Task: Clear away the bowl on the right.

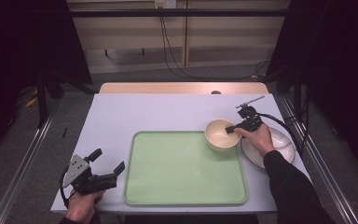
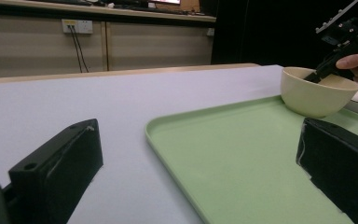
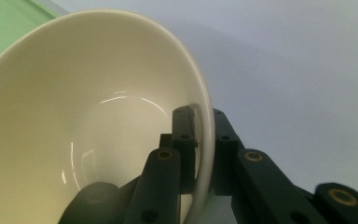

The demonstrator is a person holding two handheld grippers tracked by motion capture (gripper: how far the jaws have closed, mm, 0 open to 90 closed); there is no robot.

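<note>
Clearly the right hand-held gripper (image 1: 233,128) pinches the rim of the cream bowl (image 1: 221,135), one jaw inside the wall and one outside, as the right gripper view shows close up. The bowl sits at the far right corner of the green tray (image 1: 185,168), just beside the white plate (image 1: 284,140) that lies on the worktop (image 1: 144,112) under the person's right hand. Whether the bowl's base rests on the tray or hangs just above it is hard to tell.

A one-sided rim grip lets a bowl tip, so the pinch should stay firm and the wrist level while the bowl moves. Slow travel, with the base kept low over the tray, seems wise, and the jaws should part only once the base sits flat. The plate's edge is near enough to be knocked.

The left hand-held gripper (image 1: 107,161) rests at the worktop's near left corner, jaws spread wide and holding nothing, well apart from the bowl.
</note>
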